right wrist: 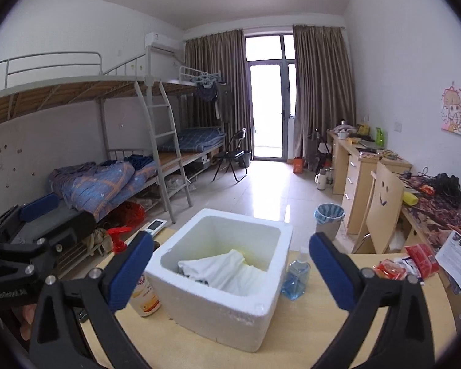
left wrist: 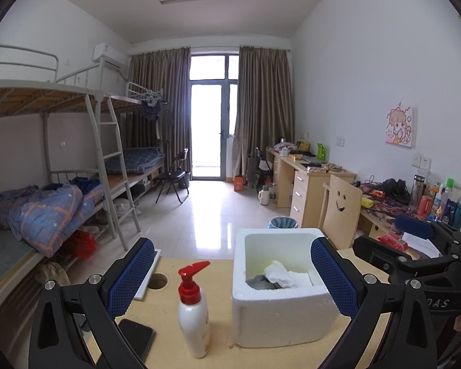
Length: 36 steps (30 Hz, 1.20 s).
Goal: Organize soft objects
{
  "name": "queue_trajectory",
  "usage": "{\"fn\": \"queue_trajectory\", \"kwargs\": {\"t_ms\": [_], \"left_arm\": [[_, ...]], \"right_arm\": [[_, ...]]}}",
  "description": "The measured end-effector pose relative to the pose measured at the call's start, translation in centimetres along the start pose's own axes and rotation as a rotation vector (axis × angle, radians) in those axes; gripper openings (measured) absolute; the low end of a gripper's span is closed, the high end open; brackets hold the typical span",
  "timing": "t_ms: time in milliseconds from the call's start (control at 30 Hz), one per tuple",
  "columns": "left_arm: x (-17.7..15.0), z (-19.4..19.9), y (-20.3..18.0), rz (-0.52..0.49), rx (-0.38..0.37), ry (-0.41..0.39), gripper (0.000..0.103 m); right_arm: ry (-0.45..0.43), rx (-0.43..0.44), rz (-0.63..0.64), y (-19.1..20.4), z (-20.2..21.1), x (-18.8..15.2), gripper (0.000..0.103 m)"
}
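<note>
Cloths [right wrist: 230, 269] lie in the foam box [right wrist: 199, 295].
Left tongs [left wrist: 232, 279] and right tongs [right wrist: 230, 272] both gape, empty, above the tabletop [right wrist: 316, 323].

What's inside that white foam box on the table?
The white foam box holds a crumpled white cloth lying over a darker grey cloth. The cloths cover the bottom, so anything beneath them is hidden.

Rough matt white foam box [right wrist: 230, 316], soft white cloth [right wrist: 230, 272], smooth pale wood table [right wrist: 316, 332]
</note>
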<state>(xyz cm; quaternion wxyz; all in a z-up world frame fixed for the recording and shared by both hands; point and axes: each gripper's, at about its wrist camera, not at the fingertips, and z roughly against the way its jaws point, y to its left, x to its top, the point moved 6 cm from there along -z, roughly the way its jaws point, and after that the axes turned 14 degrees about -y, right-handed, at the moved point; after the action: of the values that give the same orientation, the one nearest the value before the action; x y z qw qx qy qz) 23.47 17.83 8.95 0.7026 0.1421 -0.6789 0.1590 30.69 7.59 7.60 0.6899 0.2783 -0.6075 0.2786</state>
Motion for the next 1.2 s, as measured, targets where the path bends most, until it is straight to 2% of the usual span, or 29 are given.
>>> {"fn": "queue_trajectory", "kwargs": {"t_ms": [700, 1100, 1200], "left_arm": [[0.0, 9.6, -1.2, -0.004, -0.004, -0.08, 0.102], [-2.0, 13.9, -2.1, 0.008, -0.001, -0.159, 0.102], [-2.7, 14.5, -2.6, -0.003, -0.029, -0.172, 0.102]], "right_arm": [[-0.088, -0.061, 0.023, 0.2, 8.8, -0.1, 0.103], [-0.12, -0.059, -0.008, 0.6, 12.9, -2.6, 0.103], [-0.132, -0.063, -0.009, 0.6, 13.7, -3.5, 0.103]]}}
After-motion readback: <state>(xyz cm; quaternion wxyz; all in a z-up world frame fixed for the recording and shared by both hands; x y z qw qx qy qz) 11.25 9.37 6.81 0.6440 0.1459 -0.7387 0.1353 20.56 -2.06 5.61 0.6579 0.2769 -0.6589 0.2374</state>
